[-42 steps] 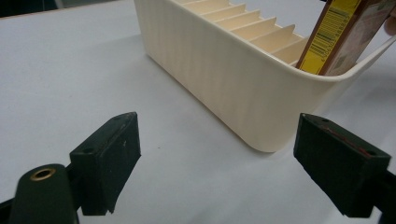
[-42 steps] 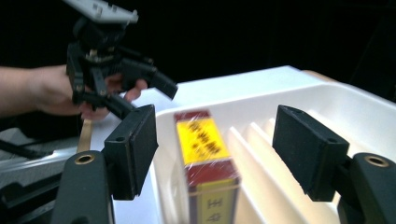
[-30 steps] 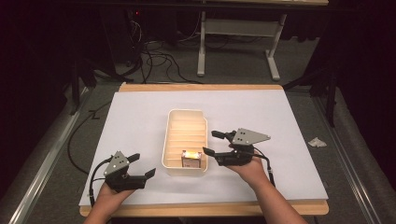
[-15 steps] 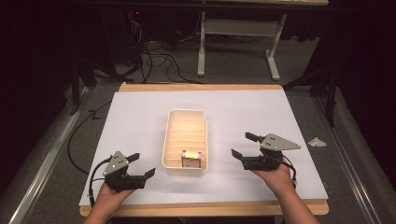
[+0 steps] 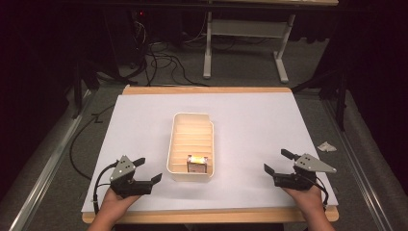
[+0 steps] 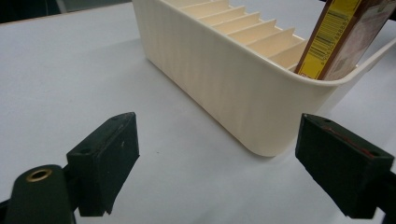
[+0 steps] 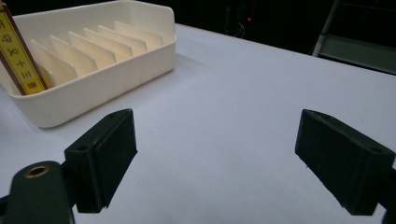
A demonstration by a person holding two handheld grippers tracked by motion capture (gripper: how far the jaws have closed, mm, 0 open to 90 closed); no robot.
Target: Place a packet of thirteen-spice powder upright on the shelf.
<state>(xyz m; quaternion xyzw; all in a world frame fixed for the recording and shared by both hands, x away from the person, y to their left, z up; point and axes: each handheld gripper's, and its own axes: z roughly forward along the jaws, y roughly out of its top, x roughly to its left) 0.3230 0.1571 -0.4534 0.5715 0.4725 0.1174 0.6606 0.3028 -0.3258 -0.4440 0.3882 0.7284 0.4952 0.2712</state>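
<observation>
A cream slotted tray (image 5: 191, 139) lies lengthwise in the middle of the white-covered table (image 5: 250, 125). A small brown-and-yellow packet (image 5: 197, 164) stands upright in the tray's nearest slot. The packet (image 6: 343, 39) leans at the tray's corner (image 6: 243, 93) in the left gripper view, and its yellow edge (image 7: 18, 60) shows at the far left of the right gripper view beside the tray (image 7: 93, 60). My left gripper (image 5: 148, 172) rests open near the front left, just left of the tray. My right gripper (image 5: 278, 162) rests open near the front right, well clear of the tray.
The wooden table edge (image 5: 207, 217) runs along the front. A crumpled white scrap (image 5: 327, 147) lies off the table's right side. Cables (image 5: 159, 53) and a metal desk frame (image 5: 245, 43) stand on the floor beyond the far edge.
My right gripper has drawn away from the tray to the right and toward the front edge, with nothing in it. The left gripper has stayed put.
</observation>
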